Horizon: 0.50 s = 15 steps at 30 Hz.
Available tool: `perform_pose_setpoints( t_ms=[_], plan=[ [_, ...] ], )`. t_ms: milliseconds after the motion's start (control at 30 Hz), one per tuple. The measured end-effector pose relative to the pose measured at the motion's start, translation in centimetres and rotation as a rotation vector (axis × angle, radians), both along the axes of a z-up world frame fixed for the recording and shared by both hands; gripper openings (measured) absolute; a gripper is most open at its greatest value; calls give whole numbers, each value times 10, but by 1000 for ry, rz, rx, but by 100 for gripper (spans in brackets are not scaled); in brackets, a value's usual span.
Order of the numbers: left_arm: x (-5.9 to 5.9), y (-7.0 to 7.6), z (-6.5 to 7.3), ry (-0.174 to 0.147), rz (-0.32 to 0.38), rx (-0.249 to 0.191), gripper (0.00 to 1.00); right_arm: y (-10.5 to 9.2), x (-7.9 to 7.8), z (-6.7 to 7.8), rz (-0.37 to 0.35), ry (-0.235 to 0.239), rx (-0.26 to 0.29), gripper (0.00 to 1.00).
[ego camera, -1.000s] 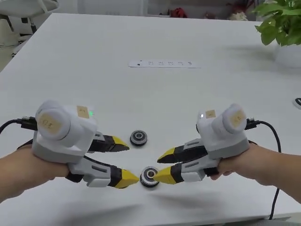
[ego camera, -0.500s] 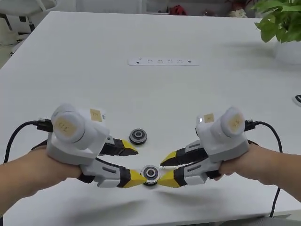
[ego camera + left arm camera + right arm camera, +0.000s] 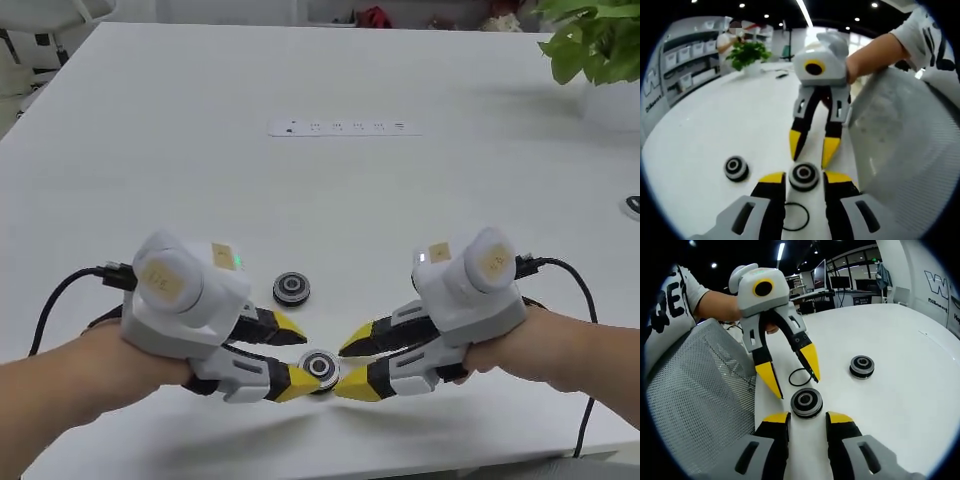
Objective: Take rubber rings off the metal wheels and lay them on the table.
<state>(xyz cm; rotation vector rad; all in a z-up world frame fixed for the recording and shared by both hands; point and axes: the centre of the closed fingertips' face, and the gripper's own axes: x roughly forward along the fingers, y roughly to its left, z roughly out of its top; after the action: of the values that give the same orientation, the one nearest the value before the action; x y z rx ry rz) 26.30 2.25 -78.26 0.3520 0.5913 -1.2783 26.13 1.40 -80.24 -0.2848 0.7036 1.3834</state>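
Head view looks down on a wide white counter (image 3: 330, 200), with a leafy green plant (image 3: 590, 40) at its far right corner and a white power strip (image 3: 344, 128) lying flat near the middle. Near the front edge a person holds the two tools, which point at each other. The left tool (image 3: 308, 358) comes in from the left and the right tool (image 3: 342, 371) from the right, both with yellow-tipped black jaws.

Both tools are released, their jaws spread. One metal wheel (image 3: 320, 367) lies flat on the counter between the facing tips, and the lower jaw of each tool reaches it from its own side. Whether the tips actually press on it cannot be told. In the left gripper view this wheel sits right between that tool's two yellow tips. In the right gripper view it lies just past that tool's tips.

A second wheel (image 3: 291, 288), dark-banded with a pale hub, rests on the counter a little farther from the person, apart from both tools. A thin black rubber ring (image 3: 795, 217) lies loose and flat on the counter between the left tool's jaws, just behind the first wheel.
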Motion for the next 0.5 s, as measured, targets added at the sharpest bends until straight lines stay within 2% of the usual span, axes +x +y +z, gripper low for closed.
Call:
perform_pose_setpoints(
  t_ms=[267,400,433,500],
  plan=[
    [-1,-3,-6,2,0,12,24,0,0,1,-2,1,3,25],
    [-2,-5,-10,-4,-7,27,21,1,-1,0,-3,1,3,25],
    [-1,-7,-9,-15,-8,21,21,1,-1,0,-2,1,4,25],
    [-2,-7,-9,-12,-7,25,19,2,-2,1,-2,1,7,25]
  ],
)
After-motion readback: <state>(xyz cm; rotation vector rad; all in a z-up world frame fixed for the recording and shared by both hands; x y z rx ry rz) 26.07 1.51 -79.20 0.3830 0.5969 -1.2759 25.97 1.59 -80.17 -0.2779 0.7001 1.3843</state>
